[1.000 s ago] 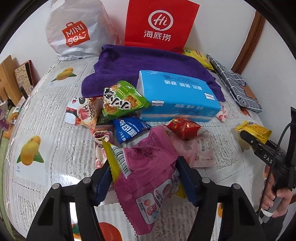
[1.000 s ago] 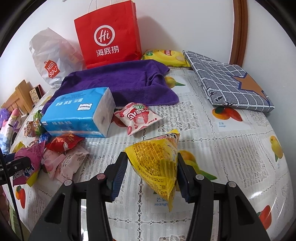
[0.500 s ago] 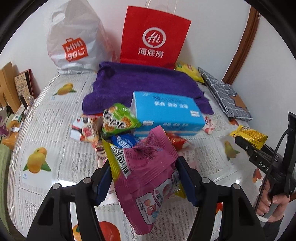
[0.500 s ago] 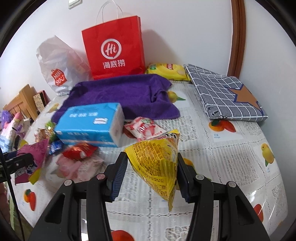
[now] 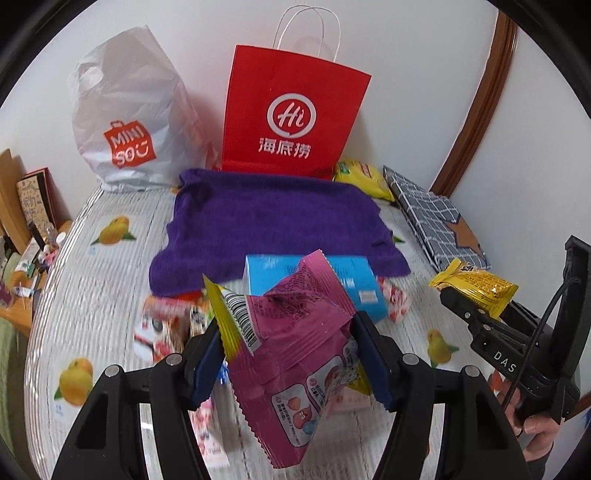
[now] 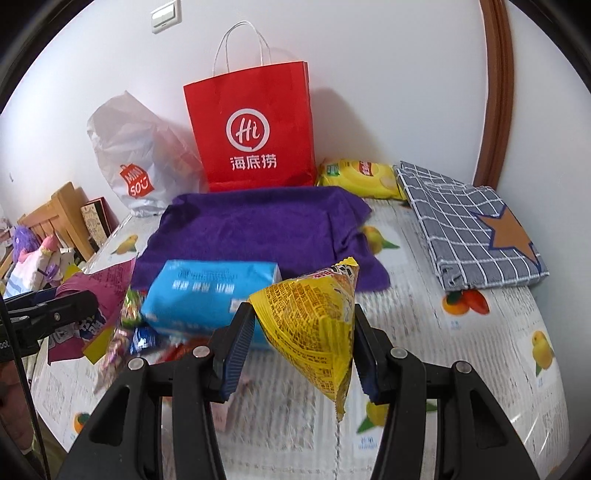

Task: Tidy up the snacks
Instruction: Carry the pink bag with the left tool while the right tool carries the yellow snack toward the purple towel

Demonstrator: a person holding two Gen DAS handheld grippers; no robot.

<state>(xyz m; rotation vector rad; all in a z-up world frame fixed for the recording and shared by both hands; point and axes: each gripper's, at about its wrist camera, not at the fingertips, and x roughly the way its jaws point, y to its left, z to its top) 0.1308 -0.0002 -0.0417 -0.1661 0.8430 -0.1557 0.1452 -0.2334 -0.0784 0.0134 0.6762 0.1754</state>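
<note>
Through my left wrist view, my left tool pinches a pink snack packet by its crumpled middle, held clear above the tabletop, I judge so it can be carried away from the loose snack pile lying blurred just beneath. At the far right my right tool shows side-on, clamping a yellow packet. Beyond the pile lie a blue tissue pack and a purple towel, and a red paper bag stands open-topped against the far wall, a likely place for snacks. Through my right wrist view, the right tool squeezes that yellow packet across its width, tip hanging down. The fruit-printed tabletop carries a checked cloth far right, a white plastic bag far left, and a light switch sits high on the white wall.
</note>
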